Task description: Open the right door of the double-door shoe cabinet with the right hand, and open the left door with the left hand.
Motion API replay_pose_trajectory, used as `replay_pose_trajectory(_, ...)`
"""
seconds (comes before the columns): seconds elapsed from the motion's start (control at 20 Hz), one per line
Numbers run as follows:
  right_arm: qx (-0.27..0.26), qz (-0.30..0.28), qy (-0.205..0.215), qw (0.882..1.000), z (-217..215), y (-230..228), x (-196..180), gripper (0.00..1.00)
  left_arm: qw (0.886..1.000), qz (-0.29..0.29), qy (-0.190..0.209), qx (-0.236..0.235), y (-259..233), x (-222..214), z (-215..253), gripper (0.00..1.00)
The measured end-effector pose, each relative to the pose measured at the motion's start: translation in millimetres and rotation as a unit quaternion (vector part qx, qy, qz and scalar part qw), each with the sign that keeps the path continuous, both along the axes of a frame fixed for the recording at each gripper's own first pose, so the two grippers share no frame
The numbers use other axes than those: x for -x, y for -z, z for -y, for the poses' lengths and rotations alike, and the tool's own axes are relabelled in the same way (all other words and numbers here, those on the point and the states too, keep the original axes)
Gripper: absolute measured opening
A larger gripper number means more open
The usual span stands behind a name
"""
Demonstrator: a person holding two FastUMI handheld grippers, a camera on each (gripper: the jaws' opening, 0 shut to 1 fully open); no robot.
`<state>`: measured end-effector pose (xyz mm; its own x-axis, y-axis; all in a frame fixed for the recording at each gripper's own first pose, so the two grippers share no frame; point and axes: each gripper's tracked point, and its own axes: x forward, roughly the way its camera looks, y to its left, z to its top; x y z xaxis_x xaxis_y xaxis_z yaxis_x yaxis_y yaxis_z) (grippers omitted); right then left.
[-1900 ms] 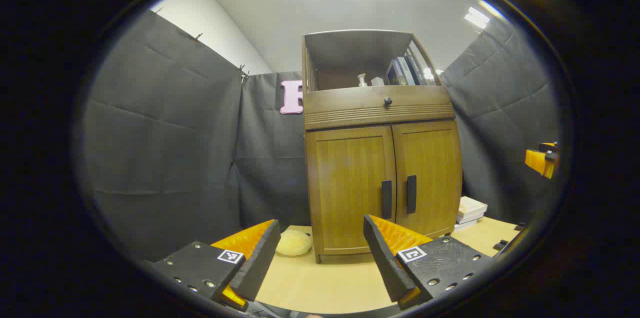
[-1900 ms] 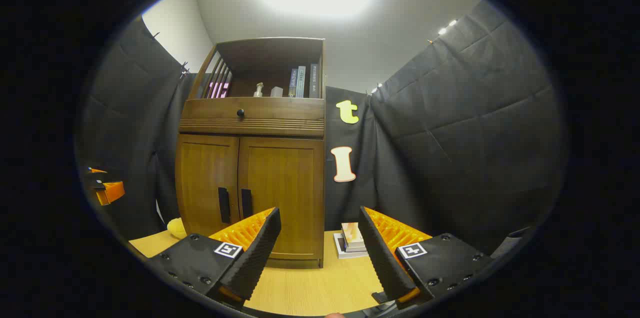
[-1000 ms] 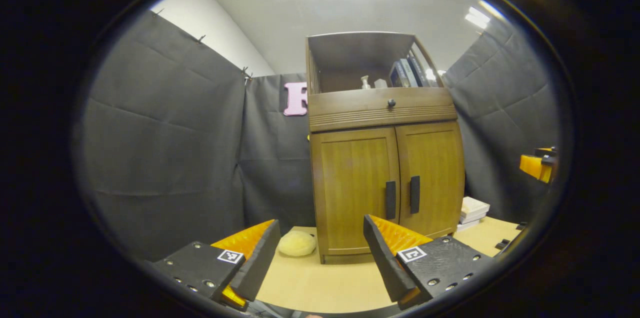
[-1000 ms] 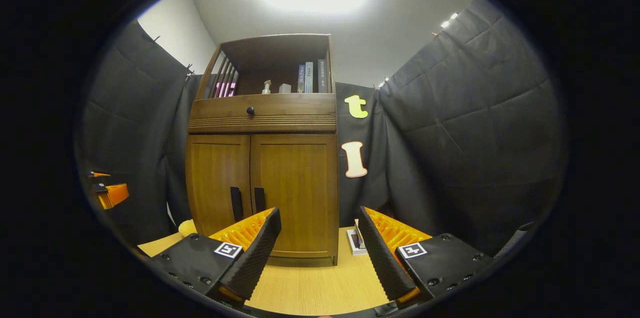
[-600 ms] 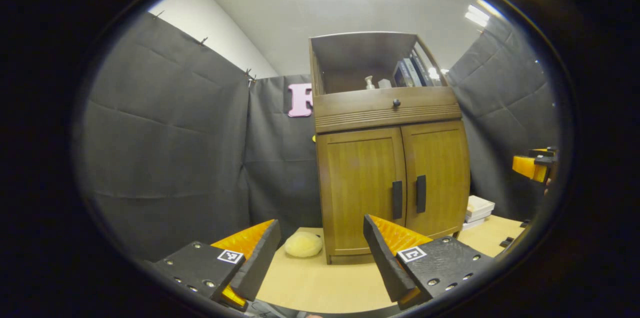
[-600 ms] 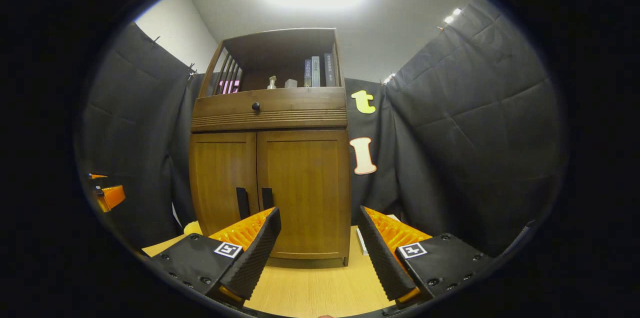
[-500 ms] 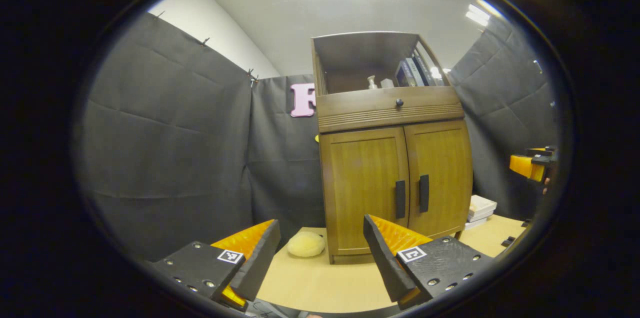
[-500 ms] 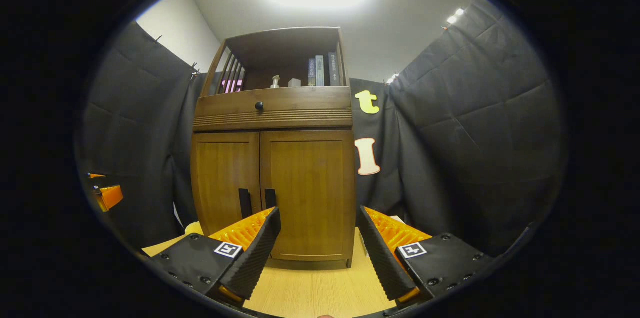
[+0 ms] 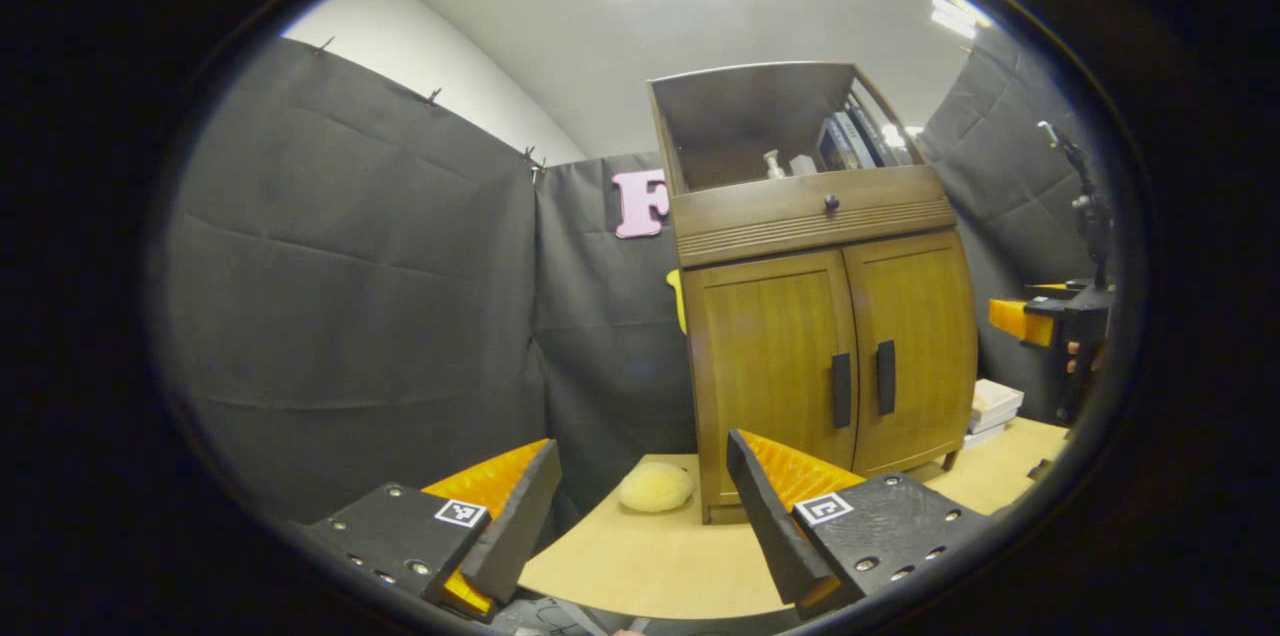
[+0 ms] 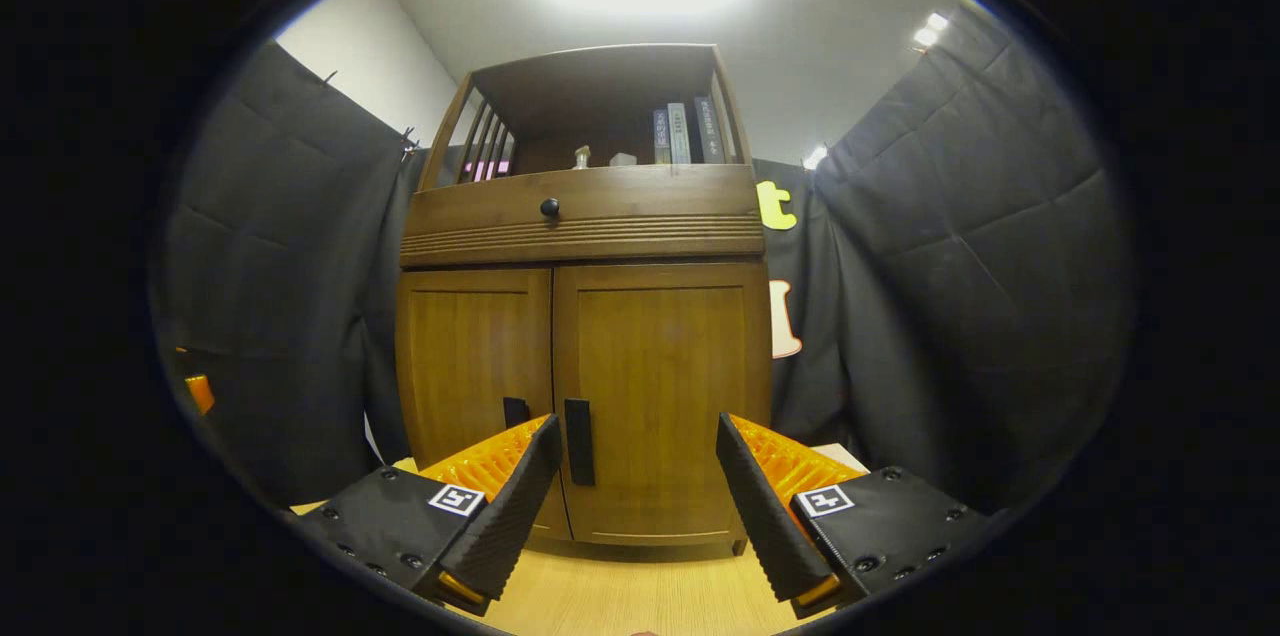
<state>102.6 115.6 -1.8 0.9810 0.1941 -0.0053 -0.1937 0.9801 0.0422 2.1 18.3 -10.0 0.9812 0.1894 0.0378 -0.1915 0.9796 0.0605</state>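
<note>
A wooden double-door shoe cabinet (image 10: 585, 356) stands on a pale wooden worktop (image 10: 620, 591) against the black cloth wall, both doors closed. The right door (image 10: 665, 396) and left door (image 10: 470, 366) are flat framed panels of warm brown grained wood, each with a dark upright bar handle, the right door handle (image 10: 578, 441) and left door handle (image 9: 841, 390), side by side at the centre seam. Above the doors runs a ribbed drawer front with a small dark round knob (image 10: 549, 207), and above that an open shelf with upright books (image 10: 685, 132) and a small bottle (image 9: 772, 163).

The right tongs (image 10: 638, 486) are released, fingers wide apart, close before the right door, touching nothing. The left tongs (image 9: 640, 501) are likewise spread wide and holding nothing, farther back.

A soft, pale yellow round sponge (image 9: 655, 487) lies beside the cabinet's left foot. Stacked books (image 9: 990, 404) lie to its right.
</note>
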Motion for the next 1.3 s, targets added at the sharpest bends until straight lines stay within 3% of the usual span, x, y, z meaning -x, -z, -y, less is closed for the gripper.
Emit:
replay_pose_trajectory(0.4, -0.011, 0.006, -0.020, 1.000, -40.6, 13.2, -53.5, 0.97, 0.999, 0.001, -0.038, 0.001, -1.9, 6.7, -5.9, 0.96)
replay_pose_trajectory(0.75, -0.025, -0.042, -0.018, 0.999, -65.5, 57.8, -114.5, 0.96, 0.998, 0.000, -0.062, 0.002, -2.4, 12.2, -9.3, 0.96)
replay_pose_trajectory(0.95, -0.005, -0.059, -0.022, 0.998, -77.6, 84.7, -144.4, 0.97, 0.997, -0.003, -0.078, -0.008, -3.9, 15.5, -12.2, 0.96)
replay_pose_trajectory(1.25, 0.001, -0.100, -0.036, 0.994, -100.5, 120.7, -170.3, 0.98, 0.994, -0.009, -0.106, -0.012, -3.5, 18.8, -15.4, 0.96)
replay_pose_trajectory(1.3, -0.001, -0.107, -0.036, 0.994, -103.4, 124.3, -173.3, 0.87, 0.994, -0.008, -0.110, -0.013, -3.2, 19.1, -15.9, 0.95)
